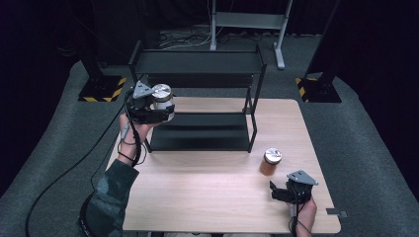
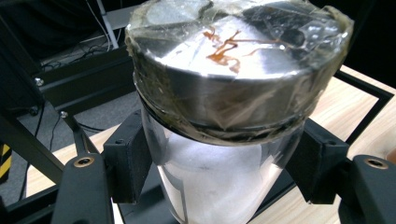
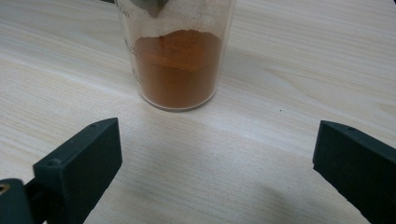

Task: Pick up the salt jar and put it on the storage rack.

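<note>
High view: nearest the camera, at 5 o'clock on the table (image 1: 207, 197), the right gripper (image 1: 277, 191) rests in the person's hand with its jaws spread and nothing between them. The jar of orange powder (image 1: 270, 162) stands upright just beyond it, toward 11 o'clock from the gripper, apart from the jaws and near the table's right edge. At 10 o'clock the left gripper (image 1: 165, 109) is raised, clamped around a jar of white powder (image 1: 162, 98) with a metal lid, held beside the left end of the black shelf rack (image 1: 202, 123). Bare table lies between the two hands.

Left gripper view: the jaw pads (image 2: 128, 158) press on the clear glass from both sides just under the taped metal lid; the jar of white powder (image 2: 219, 177) stands upright between them. The rack's black bars run behind, at 9 and 3 o'clock.

Right gripper view: both jaws stand wide apart at 7 and 4 o'clock, touching nothing. The jar of orange powder (image 3: 177, 65) stands at 12 o'clock, well clear of them, with open wood all round
</note>
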Action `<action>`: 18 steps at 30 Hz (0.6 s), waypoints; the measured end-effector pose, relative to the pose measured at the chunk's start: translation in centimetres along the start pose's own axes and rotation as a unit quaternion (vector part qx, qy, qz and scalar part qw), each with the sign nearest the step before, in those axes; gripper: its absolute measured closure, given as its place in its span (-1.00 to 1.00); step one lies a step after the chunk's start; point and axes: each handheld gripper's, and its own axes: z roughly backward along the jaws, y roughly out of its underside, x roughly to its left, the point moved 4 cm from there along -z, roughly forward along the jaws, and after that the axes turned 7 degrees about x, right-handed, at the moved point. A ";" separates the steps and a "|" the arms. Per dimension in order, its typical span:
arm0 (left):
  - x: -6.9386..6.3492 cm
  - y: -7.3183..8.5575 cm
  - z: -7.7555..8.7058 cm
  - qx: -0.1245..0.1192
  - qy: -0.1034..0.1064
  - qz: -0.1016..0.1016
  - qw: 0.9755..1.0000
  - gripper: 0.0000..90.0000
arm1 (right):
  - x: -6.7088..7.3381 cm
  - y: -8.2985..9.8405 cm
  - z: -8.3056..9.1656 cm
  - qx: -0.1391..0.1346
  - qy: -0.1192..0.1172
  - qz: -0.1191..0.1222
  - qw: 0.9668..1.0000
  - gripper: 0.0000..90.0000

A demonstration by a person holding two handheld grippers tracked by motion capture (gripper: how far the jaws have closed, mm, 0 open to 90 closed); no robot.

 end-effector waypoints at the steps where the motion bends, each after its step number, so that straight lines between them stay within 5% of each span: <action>1: 0.0 -0.1 0.0 -0.001 0.000 0.000 1.000 -0.32 | 0.0 0.0 0.0 0.000 0.000 0.000 1.000 -1.00; 18: -0.1 -2.1 0.2 -0.007 0.001 -0.009 1.000 -0.32 | 0.0 0.0 0.0 0.000 0.000 0.000 1.000 -1.00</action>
